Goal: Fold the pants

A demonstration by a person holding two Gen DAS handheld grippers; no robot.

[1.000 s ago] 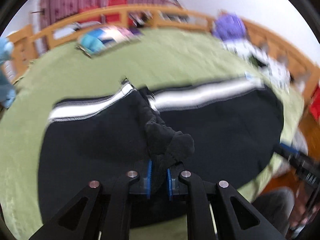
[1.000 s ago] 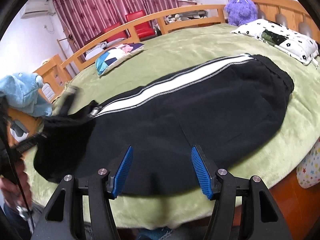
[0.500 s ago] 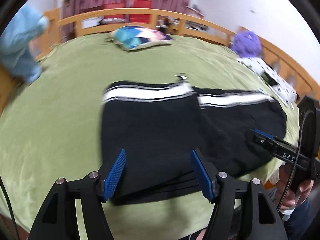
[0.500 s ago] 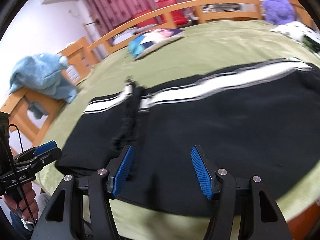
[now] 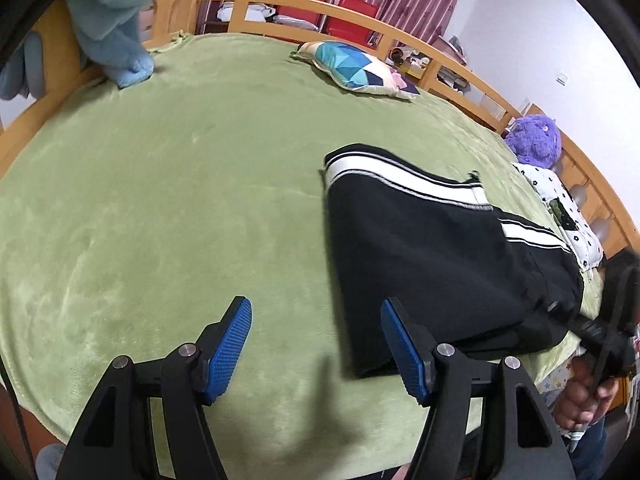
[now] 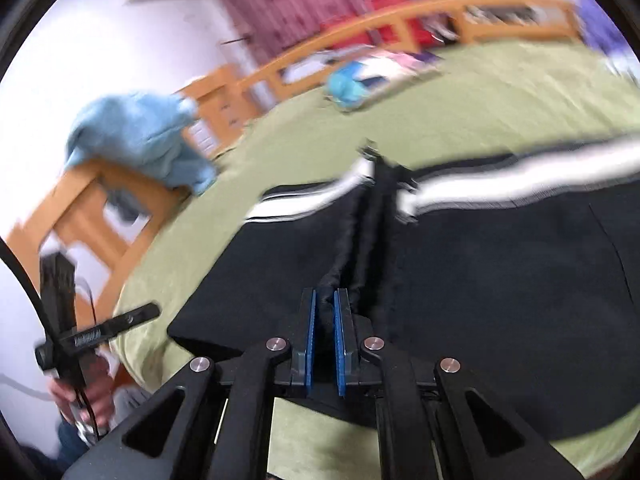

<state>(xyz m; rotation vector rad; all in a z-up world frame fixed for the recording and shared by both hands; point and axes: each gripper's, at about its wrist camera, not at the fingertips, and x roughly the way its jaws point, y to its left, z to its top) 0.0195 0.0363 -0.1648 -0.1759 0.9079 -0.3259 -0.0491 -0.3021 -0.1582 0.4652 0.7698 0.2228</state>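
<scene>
- At the far left of the left wrist view, a blue plush toy (image 5: pixel 116 20) sits against the wooden bed rail (image 5: pixel 448 60); it plays no part in the fold.
- The left gripper (image 5: pixel 316 340) hovers over bare green blanket (image 5: pixel 160 200), its fingers (image 5: pixel 230 340) spread apart with nothing between them. It looks free for the next grasp.
- Just right of it lie the pants (image 5: pixel 432 248), black with a white side stripe, flat on the bed toward its right half. One fold appears done: the leg end is laid back over the upper part, and its striped edge overlaps the stripe beneath.
- The folded stack looks fairly even, though its near edge hangs close to the bed's side.
- Further right, the right gripper (image 6: pixel 325 336) has its fingers (image 6: pixel 309 340) pressed nearly together, pinching a ridge of black cloth of the pants (image 6: pixel 500 300) near the folded hem. Those fingers have just been closing, with fabric between them.
- At the right edge of the left wrist view, the person's hand (image 5: pixel 584 400) holds that gripper's handle.
- Left to do, as I judge it: at least one more fold to make the bundle compact, then smoothing.
</scene>
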